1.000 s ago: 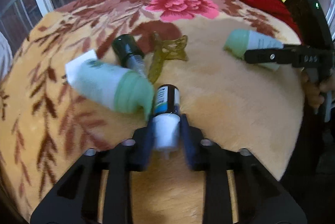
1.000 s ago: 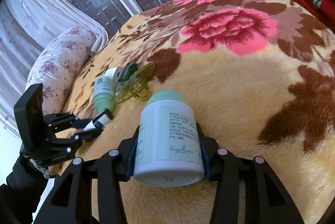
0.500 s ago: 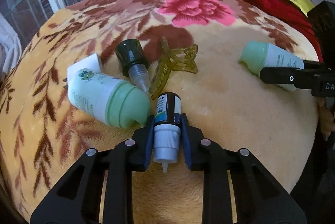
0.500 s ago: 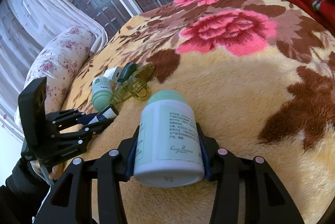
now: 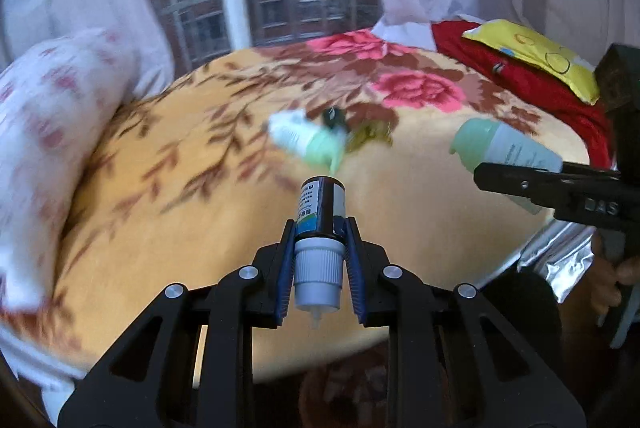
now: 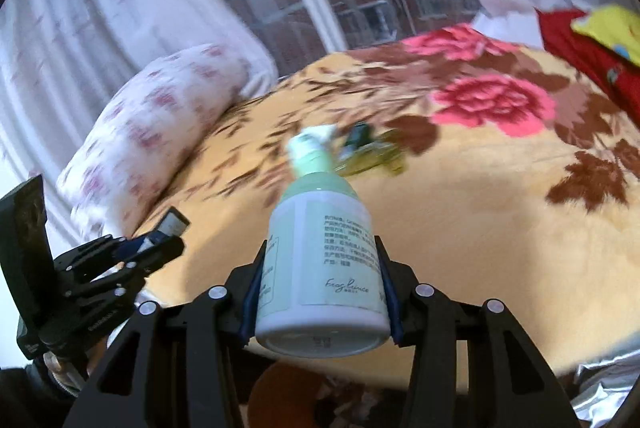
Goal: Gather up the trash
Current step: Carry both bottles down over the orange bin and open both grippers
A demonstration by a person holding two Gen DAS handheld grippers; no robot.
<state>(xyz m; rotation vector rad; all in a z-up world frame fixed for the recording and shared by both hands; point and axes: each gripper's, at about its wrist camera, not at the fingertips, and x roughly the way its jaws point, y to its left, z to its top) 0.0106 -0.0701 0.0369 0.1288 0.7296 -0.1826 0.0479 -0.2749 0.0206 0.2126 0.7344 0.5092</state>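
My left gripper (image 5: pixel 320 228) is shut on a small dark dropper bottle (image 5: pixel 320 212) with a white cap, held above the bed's near edge. My right gripper (image 6: pixel 320 260) is shut on a white bottle with a green cap (image 6: pixel 320 256), also lifted off the bed; it shows in the left wrist view (image 5: pixel 504 148). On the floral blanket (image 5: pixel 180 208) lie a white and green tube (image 5: pixel 308 140), a dark green bottle (image 5: pixel 334 116) and an olive hair claw (image 5: pixel 370 136), close together and blurred.
A floral pillow (image 5: pixel 44 132) lies at the bed's left end. A red cloth (image 5: pixel 520 76) and a yellow cushion (image 5: pixel 532 56) sit at the right. Silver foil material (image 5: pixel 556 252) hangs off the bed's near right edge. A window is behind the bed.
Both grippers have lifted and pulled back from the bed with their bottles still held. The tube, dark bottle and hair claw now lie farther away.
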